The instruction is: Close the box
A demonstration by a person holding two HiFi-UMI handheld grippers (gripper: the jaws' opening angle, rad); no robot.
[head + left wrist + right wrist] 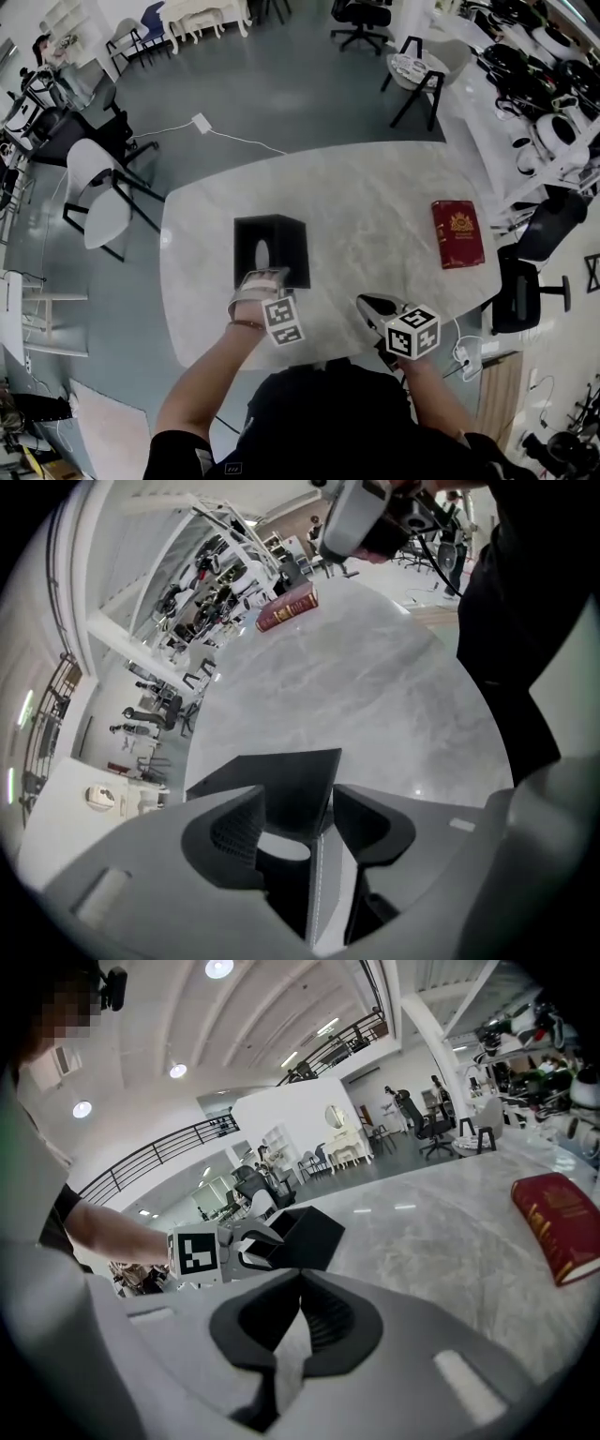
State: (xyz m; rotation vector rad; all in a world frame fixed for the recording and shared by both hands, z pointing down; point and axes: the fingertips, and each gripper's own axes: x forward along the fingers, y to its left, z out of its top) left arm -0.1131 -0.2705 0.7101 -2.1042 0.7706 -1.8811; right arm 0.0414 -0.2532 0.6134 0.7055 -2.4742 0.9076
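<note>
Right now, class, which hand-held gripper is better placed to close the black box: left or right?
Left, probably. The left hand-held gripper is at the black box, jaws apart; the right hand-held gripper is shut and apart from it.

So on your worktop (375,178) the box (270,246) sits left of the middle, and the book (457,233) lies well off to its right, by the right edge. Your left tongs (262,278) are right at the box's near side. Your right tongs (366,304) are over the near edge, between box and book.
</note>
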